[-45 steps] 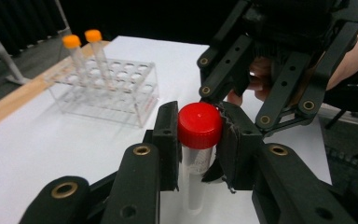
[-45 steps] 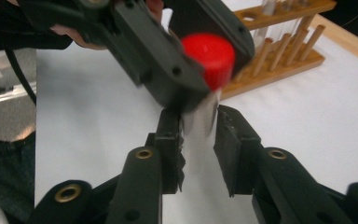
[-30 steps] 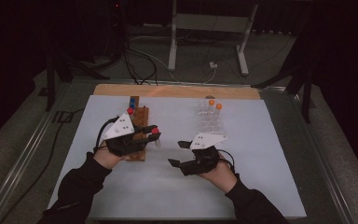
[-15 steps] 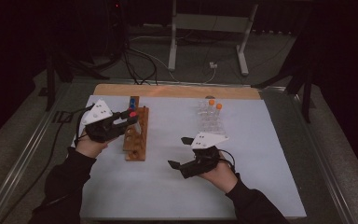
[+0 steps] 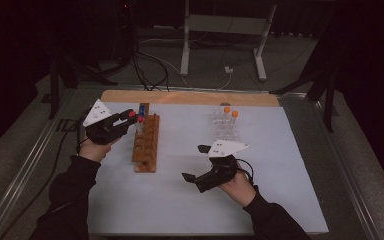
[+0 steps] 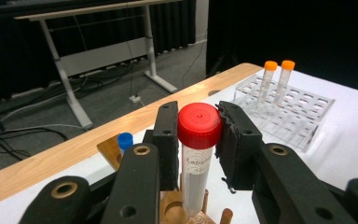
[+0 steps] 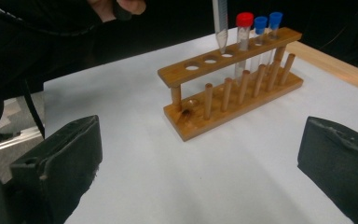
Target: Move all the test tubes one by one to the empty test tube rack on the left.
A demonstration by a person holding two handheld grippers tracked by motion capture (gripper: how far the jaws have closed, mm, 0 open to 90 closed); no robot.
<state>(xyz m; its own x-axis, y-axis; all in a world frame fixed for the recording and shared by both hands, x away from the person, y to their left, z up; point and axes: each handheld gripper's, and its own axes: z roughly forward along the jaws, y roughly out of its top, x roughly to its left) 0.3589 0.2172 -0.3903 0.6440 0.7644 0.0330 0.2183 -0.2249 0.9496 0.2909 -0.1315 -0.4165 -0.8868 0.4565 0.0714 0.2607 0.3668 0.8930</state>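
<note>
Red-capped tube (image 6: 198, 154) upright, cap up, pinched by left fingers (image 6: 168, 140); right fingers (image 7: 65, 158) spread.

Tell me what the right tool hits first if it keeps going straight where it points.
Probably the wooden rack: the right tool stands open, bare white mat between, though depth is hard to judge.

My sleeves (image 5: 72, 187) are black, on both arms. Each hand-held gripper is black: the left hand-held gripper (image 5: 130, 118) and the right hand-held gripper (image 5: 194, 177) each carry a pale grey three-cornered plate (image 5: 96, 113) on top. A black cable (image 5: 244, 164) trails from the right one. My jaw arms have brass-ringed holes (image 6: 141, 150) and dark pads (image 7: 340, 149).
</note>
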